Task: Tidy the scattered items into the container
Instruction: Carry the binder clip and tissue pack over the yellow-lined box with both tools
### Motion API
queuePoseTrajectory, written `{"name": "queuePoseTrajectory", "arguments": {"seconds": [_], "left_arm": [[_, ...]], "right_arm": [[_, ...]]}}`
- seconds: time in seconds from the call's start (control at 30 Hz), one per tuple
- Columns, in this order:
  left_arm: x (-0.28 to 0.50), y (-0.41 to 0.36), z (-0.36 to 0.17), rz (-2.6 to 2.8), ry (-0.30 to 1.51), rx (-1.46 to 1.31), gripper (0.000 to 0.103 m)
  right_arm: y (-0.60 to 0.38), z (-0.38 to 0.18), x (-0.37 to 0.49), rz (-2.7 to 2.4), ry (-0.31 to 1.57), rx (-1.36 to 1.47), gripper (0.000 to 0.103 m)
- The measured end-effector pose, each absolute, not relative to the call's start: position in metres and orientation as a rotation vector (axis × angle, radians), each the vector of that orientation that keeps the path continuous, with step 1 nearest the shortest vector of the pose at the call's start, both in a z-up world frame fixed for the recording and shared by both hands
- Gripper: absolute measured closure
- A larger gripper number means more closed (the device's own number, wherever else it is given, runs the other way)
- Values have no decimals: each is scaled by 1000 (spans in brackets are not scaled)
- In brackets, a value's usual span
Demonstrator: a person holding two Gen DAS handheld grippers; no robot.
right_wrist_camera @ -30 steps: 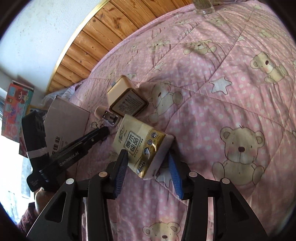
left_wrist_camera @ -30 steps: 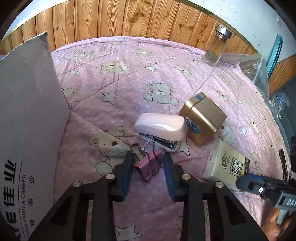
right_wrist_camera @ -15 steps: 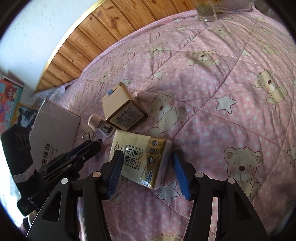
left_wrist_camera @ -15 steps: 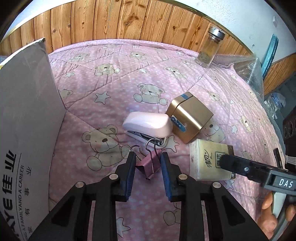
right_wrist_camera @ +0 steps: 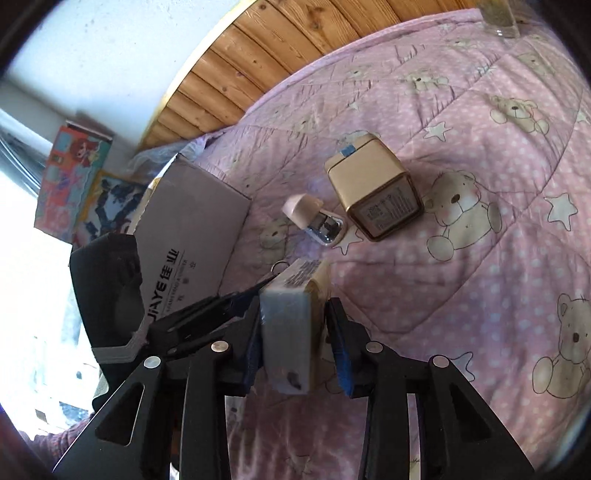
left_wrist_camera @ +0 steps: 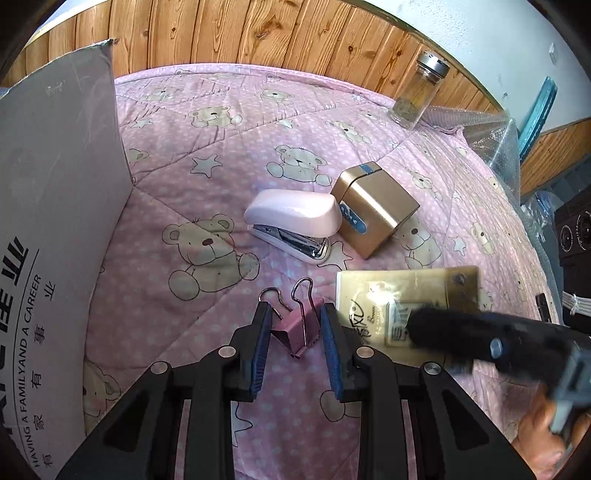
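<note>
The right gripper [right_wrist_camera: 295, 343] is clamped on one tissue pack [right_wrist_camera: 290, 332], lifted edge-up. The left gripper [left_wrist_camera: 293, 343] straddles one pink binder clip [left_wrist_camera: 295, 328], pads apart, on the quilt [left_wrist_camera: 207, 147]. Beyond lie one stapler [left_wrist_camera: 291, 221] and one gold tin [left_wrist_camera: 373, 208]; one cardboard box [left_wrist_camera: 55, 206] stands left, one glass jar [left_wrist_camera: 419, 92] far back.

A pink quilt [left_wrist_camera: 229, 122] printed with teddy bears and stars covers the bed. Behind it runs a wall of wooden boards [left_wrist_camera: 258, 33], with white wall [right_wrist_camera: 110, 48] above. A glass jar [left_wrist_camera: 419, 94] with a metal lid stands upright at the far edge of the quilt, with dark bits at its bottom. Just beside it lies clear bubble wrap [left_wrist_camera: 491, 136]. Bright cartoon boxes [right_wrist_camera: 74, 162] lean by the wall at the bed's end.
</note>
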State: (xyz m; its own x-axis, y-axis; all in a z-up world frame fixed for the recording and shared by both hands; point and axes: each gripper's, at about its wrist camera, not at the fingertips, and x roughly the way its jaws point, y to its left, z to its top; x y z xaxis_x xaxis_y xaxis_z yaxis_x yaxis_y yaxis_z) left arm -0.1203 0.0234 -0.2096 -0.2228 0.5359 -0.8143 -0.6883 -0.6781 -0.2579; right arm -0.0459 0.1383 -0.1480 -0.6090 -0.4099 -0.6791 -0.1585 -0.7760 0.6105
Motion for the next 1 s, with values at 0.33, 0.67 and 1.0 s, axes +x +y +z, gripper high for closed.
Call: {"name": "queuePoseTrajectory", "arguments": {"seconds": [0.33,0.67,1.0], "left_arm": [[-120,9,-198,1984,136,-1225,75],[-93,-17,-164,2001,89,-1169,75],[-52,-60,-132,2021,43,-1103,75]], "right_arm": [[144,-139,-30,-2573,-1071,1313,79],[131,-125,6,-2605,-1097,1325,79],[90,-98,37,-2643,-989,1289,79]]}}
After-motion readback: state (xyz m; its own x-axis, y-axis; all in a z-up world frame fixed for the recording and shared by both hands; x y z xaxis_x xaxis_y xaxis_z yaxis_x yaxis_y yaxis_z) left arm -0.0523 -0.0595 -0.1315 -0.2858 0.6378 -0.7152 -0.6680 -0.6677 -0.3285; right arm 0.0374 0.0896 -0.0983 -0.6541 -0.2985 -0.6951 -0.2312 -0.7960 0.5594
